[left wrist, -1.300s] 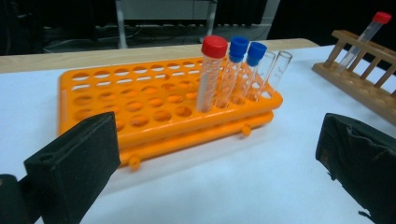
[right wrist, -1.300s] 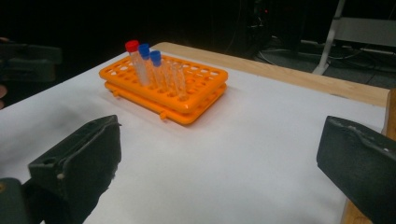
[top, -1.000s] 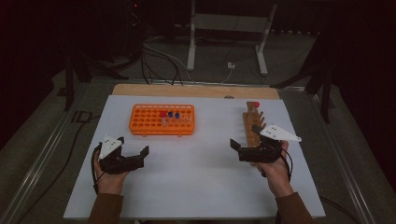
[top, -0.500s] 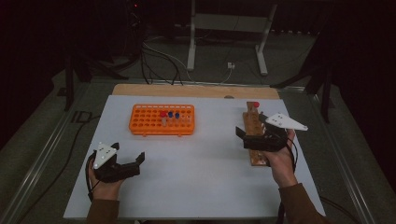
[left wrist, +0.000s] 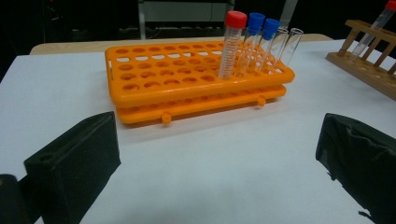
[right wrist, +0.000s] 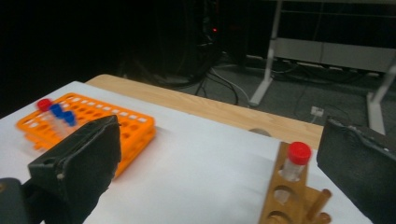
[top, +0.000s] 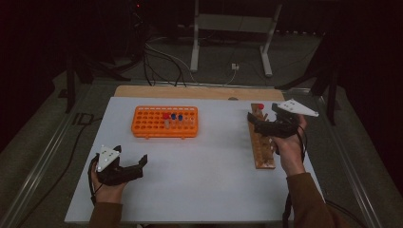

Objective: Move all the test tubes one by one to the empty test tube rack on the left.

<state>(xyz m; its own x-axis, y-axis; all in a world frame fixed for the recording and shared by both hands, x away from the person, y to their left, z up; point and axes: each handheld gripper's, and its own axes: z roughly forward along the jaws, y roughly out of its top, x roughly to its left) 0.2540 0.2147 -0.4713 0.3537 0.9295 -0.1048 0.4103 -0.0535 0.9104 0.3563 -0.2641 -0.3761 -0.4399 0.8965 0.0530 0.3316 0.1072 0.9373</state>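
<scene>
An orange tube rack (top: 165, 121) (left wrist: 196, 79) (right wrist: 88, 122) stands at the table's back left. It holds a red-capped tube (left wrist: 232, 44), two blue-capped tubes (left wrist: 254, 39) and uncapped clear tubes. A wooden rack (top: 262, 140) (right wrist: 292, 200) lies along the right side, with a red-capped tube (top: 260, 107) (right wrist: 296, 161) at its far end. My left gripper (top: 141, 162) (left wrist: 215, 163) rests open near the front left, empty. My right gripper (top: 252, 121) (right wrist: 219, 158) hovers open over the wooden rack, just short of the red-capped tube, with nothing between its jaws.
The white table top (top: 204, 166) ends in a wooden strip (top: 190, 92) at the back. Behind it, on the dark floor, stand a metal stand (top: 233, 42) and loose cables (top: 161, 61).
My right gripper has moved away from the front, along the wooden rack toward its far end. My left gripper has drawn back toward the front edge.
</scene>
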